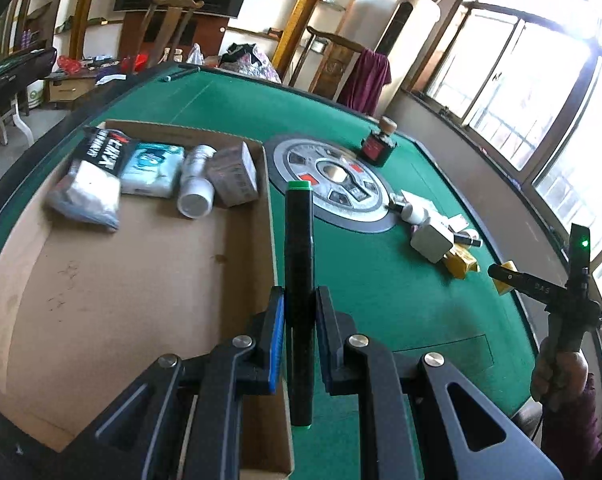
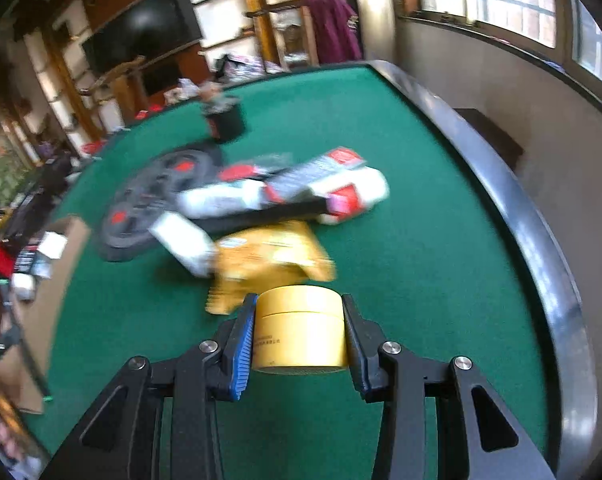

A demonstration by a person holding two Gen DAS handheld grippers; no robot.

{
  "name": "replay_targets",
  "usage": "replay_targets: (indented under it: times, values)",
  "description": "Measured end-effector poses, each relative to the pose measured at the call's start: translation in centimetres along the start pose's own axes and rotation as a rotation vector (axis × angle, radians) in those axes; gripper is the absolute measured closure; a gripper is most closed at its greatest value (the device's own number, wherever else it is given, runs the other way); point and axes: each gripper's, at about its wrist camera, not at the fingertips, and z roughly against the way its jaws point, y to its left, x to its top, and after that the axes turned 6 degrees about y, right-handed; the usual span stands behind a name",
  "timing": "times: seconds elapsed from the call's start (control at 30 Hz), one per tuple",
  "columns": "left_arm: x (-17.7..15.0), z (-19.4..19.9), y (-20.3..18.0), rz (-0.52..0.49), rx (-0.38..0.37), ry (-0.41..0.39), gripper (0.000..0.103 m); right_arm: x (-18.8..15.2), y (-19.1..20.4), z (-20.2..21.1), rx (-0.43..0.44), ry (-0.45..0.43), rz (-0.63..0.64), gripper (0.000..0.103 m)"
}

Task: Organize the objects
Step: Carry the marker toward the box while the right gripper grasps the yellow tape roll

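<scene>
**Both grippers loaded, box still part empty**

Green felt table (image 1: pixel 381 280); cardboard box (image 1: pixel 141 280) on its left side, four items lined along its far wall. Loose pile (image 2: pixel 269 208) remains mid-table. Step, as I judge it: carrying to the box. Left gripper (image 1: pixel 299 320) clenched on a black marker (image 1: pixel 299 272), green-capped, upright, hanging over the box's right wall. Right gripper (image 2: pixel 299 328) clamps a squat yellow jar (image 2: pixel 301 328), lidded, above the felt. Next: lower marker inside, then release.
</scene>
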Motion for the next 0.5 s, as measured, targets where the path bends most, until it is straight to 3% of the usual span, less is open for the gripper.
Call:
replay_targets:
  times: [0.3, 0.5]
  values:
    - [-0.1, 5.9, 1.9, 0.021, -0.099, -0.110, 0.088, 0.8, 11.4, 1.8, 0.183, 0.001, 0.179, 0.060]
    - [0.3, 9.3, 5.1, 0.043, -0.063, -0.149, 0.088, 0.1, 19.9, 0.8, 0.317, 0.055, 0.293, 0.060]
